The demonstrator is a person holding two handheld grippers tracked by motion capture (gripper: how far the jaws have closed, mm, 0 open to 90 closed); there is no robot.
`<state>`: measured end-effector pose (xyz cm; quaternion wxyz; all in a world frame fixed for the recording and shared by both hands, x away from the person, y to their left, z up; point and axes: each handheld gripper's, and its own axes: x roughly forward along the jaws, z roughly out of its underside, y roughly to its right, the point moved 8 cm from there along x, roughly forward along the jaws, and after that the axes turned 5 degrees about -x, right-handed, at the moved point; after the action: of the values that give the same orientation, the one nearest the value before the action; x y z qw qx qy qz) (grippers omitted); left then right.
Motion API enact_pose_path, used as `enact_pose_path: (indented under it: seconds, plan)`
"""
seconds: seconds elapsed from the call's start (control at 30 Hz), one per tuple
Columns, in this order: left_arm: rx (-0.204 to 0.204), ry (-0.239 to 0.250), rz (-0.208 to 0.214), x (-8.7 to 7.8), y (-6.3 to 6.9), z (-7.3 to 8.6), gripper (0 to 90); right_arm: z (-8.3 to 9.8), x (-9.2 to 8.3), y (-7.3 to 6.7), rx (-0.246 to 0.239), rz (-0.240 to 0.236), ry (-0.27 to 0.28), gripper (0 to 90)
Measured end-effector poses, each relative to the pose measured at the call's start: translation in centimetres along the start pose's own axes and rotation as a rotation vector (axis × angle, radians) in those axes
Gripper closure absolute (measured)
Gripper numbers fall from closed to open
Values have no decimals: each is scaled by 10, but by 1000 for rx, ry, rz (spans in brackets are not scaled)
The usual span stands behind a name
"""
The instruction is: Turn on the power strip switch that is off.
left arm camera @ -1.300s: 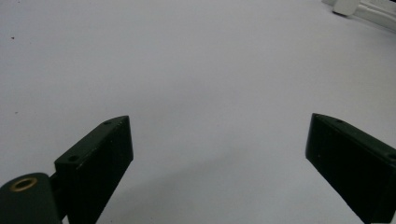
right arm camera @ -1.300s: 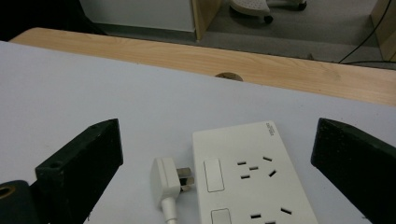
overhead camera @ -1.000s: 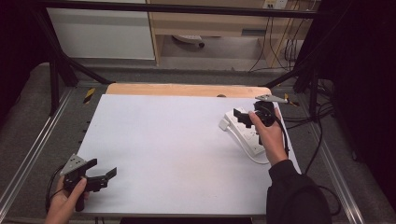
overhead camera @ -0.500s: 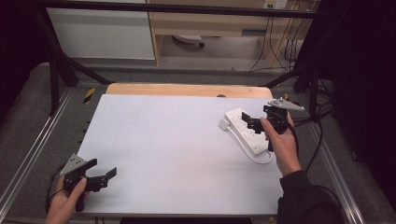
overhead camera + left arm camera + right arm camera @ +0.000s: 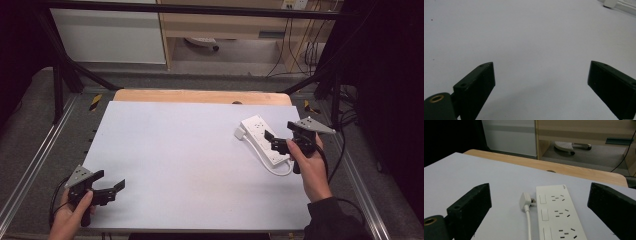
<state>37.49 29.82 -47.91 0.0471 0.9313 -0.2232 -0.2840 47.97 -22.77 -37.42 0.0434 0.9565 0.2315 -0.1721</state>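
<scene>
A white table top runs away from the person toward a wooden edge, with shelving beyond. Nearest, at its front left corner, the left gripper rests with jaws spread wide, holding nothing. Farther out on the right, the right gripper, also spread and empty, sits just over the power strip, whose long axis runs away from it. Its plug lies beside it, probably unplugged.

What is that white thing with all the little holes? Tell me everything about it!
It is a white power strip, long, flat and plastic-looking, lying on the white table near its right side. Each group of slots has a switch beside it. Its white cord curls round, and the plug lies loose beside it. The right gripper hovers open above it.
</scene>
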Motion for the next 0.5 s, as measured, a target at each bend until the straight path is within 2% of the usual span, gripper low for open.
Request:
enact_pose_path:
  seconds: [0.5]
  plan:
    - [1,-1,2,0,0,0,74,20,-26,-16,-18,-18,13,42]
